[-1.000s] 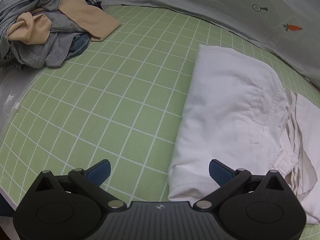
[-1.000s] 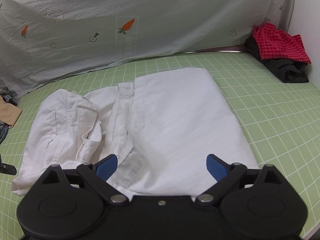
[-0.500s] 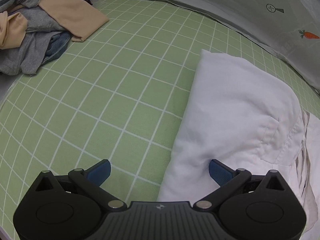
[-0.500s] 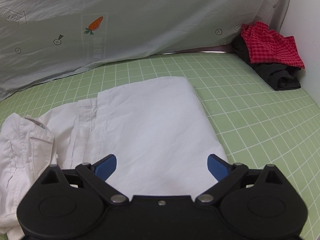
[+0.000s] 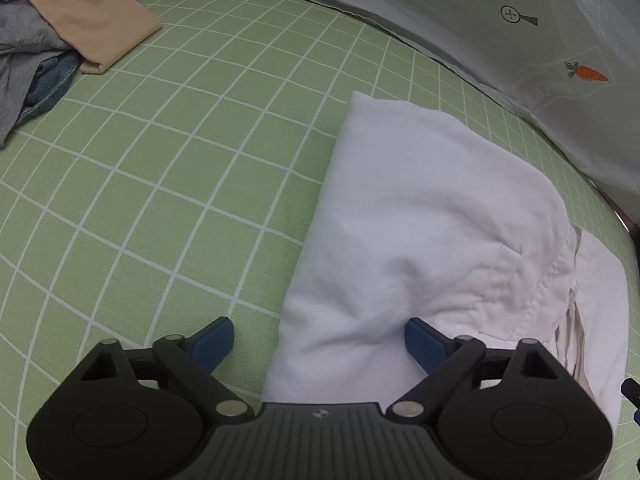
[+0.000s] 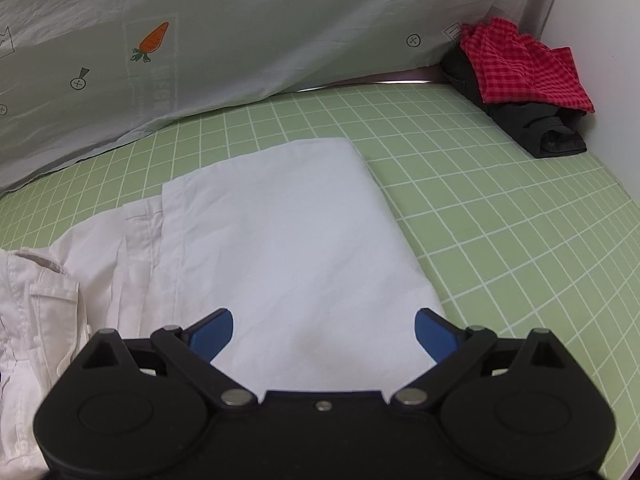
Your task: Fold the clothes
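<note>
A white shirt (image 5: pixel 420 216) lies partly folded on the green checked sheet (image 5: pixel 160 184). My left gripper (image 5: pixel 320 340) is open and low over the shirt's near left corner; its right blue pad (image 5: pixel 424 344) touches the cloth. In the right wrist view the same white shirt (image 6: pixel 288 240) shows a flat smooth panel, with bunched collar and placket cloth at the left. My right gripper (image 6: pixel 324 332) is open over the panel's near edge, and its blue fingers (image 6: pixel 212 330) straddle the cloth without closing on it.
A heap of grey, tan and blue clothes (image 5: pixel 48 40) sits at the far left. A folded red checked cloth on a black garment (image 6: pixel 524 92) lies in the far right corner by a white wall. A pale carrot-print sheet (image 6: pixel 240 40) hangs behind.
Both grippers have moved forward and lower over the white shirt, which now fills more of each view. Both stay open.
</note>
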`<control>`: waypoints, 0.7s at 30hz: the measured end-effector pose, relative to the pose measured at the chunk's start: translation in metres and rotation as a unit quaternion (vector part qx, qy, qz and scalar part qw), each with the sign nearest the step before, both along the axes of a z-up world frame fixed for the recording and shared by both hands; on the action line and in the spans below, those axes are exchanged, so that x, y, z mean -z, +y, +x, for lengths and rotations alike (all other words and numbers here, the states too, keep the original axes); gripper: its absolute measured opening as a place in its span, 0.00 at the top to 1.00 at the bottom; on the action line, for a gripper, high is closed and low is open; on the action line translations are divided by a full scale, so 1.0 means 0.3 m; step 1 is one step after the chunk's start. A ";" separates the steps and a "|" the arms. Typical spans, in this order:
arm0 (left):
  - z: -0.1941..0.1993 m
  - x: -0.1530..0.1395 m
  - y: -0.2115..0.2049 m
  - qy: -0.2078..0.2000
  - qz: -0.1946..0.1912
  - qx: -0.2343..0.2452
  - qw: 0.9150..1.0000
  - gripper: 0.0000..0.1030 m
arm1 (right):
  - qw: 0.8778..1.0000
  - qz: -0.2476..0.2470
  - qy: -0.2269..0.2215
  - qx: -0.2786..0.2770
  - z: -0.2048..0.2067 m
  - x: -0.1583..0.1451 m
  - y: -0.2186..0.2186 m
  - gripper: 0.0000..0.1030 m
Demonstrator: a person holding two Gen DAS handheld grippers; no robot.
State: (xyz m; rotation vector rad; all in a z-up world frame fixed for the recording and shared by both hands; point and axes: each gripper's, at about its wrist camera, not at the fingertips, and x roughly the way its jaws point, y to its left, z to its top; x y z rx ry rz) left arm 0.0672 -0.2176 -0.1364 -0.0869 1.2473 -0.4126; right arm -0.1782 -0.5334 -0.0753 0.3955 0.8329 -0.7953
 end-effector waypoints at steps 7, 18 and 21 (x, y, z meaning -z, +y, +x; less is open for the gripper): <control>-0.057 -0.072 -0.014 -0.018 -0.036 0.013 0.999 0.84 | 1.000 0.001 -0.027 0.015 -0.099 -0.027 0.022 0.04; -0.195 -0.316 -0.145 -0.014 -0.191 0.049 0.980 0.92 | 0.997 0.043 -0.039 0.051 -0.336 0.017 -0.004 0.04; -0.243 -0.325 -0.239 0.016 -0.231 0.054 0.971 0.91 | 0.996 0.053 -0.049 0.060 -0.375 0.015 -0.059 0.04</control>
